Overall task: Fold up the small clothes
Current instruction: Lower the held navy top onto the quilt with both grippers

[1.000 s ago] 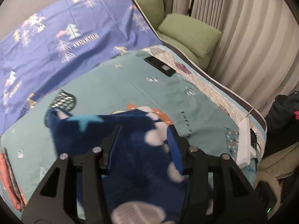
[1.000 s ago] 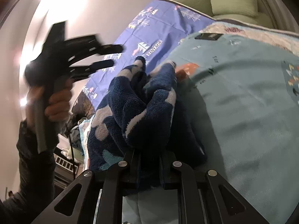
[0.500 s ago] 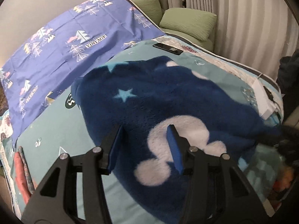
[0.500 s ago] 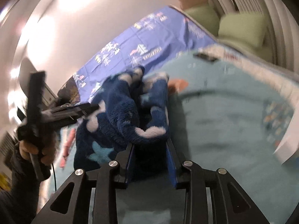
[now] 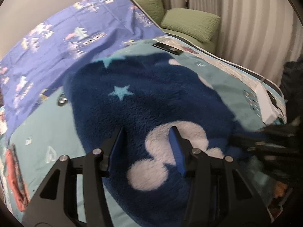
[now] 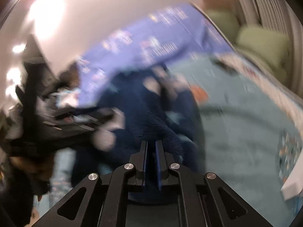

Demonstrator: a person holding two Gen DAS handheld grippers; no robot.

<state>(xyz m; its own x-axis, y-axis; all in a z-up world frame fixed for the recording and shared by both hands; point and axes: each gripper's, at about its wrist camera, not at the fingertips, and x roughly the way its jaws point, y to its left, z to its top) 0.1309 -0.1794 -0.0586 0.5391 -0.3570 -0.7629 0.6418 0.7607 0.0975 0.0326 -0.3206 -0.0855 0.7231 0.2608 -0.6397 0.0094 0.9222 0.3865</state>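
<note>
A dark blue fleece garment [image 5: 151, 102] with white mouse-head shapes and light blue stars hangs spread out above the teal bed cover [image 5: 43, 132]. My left gripper [image 5: 147, 132] is open, its jaws wide apart just in front of the fleece, holding nothing. My right gripper [image 6: 151, 143] is nearly shut, pinching an edge of the fleece [image 6: 144, 113]. The right wrist view is heavily blurred. The right gripper also shows at the right edge of the left wrist view [image 5: 265, 141].
A purple patterned sheet [image 5: 66, 34] covers the far left of the bed. Green cushions [image 5: 189, 24] and a curtain stand behind. A black phone [image 5: 166, 48] lies far on the bed. A white box [image 5: 265, 102] sits at the right edge. Red cloth [image 5: 15, 176] lies at the left.
The right gripper has swung with the fleece, which went from a bunched heap to hanging spread out. The left gripper has stayed open and come closer to the cloth.
</note>
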